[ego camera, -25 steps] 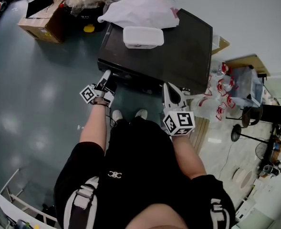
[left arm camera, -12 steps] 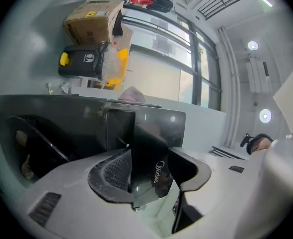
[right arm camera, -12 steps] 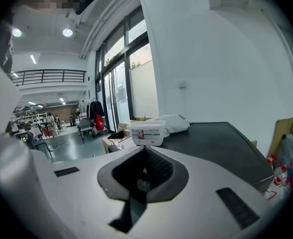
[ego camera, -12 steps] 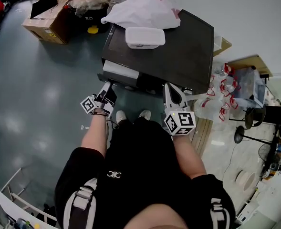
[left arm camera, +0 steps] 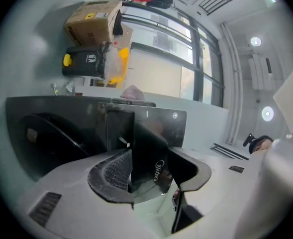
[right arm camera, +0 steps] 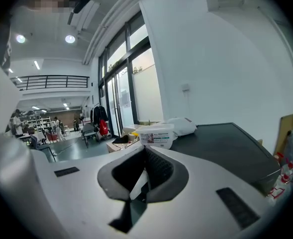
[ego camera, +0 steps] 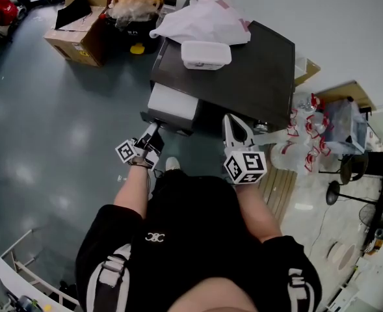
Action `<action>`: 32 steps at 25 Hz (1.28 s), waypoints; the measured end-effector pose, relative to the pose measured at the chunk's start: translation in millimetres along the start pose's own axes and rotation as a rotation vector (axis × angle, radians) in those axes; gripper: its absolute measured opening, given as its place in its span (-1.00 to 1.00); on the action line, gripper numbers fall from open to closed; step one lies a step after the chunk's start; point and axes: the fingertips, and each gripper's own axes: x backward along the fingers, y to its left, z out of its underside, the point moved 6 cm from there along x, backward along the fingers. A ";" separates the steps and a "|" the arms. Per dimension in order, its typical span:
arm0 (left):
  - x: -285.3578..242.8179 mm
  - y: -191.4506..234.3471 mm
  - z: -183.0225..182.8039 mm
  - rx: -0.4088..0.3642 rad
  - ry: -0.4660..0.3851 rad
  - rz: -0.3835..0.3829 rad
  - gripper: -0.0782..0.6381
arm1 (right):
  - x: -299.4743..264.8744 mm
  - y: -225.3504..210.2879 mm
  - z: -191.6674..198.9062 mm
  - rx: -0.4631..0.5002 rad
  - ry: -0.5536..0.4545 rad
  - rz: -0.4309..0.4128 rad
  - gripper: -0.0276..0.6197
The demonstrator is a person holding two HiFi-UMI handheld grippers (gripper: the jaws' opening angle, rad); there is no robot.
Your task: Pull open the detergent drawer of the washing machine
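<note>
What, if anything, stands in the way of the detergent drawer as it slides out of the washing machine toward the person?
Nothing visible does. The detergent drawer is partly out of the washing machine, and only the left tongs, clamped on its front panel, are before it.

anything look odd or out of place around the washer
Nothing damaged or spilled. The detergent drawer juts from the washing machine, held by the left gripper. A crumpled white bag and a white box sit on its top.
</note>
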 end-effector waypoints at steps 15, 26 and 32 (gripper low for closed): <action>58.4 -21.8 23.2 -0.012 -0.026 -0.032 -0.17 | 48.8 13.2 1.0 0.023 0.005 0.004 -0.91; 121.7 -45.7 51.3 -0.021 -0.012 -0.031 -0.17 | 104.8 57.5 18.5 0.001 -0.043 0.020 -0.91; 146.1 -62.3 62.7 -0.030 -0.036 -0.078 -0.17 | 162.8 79.4 31.3 -0.033 -0.062 0.073 -0.91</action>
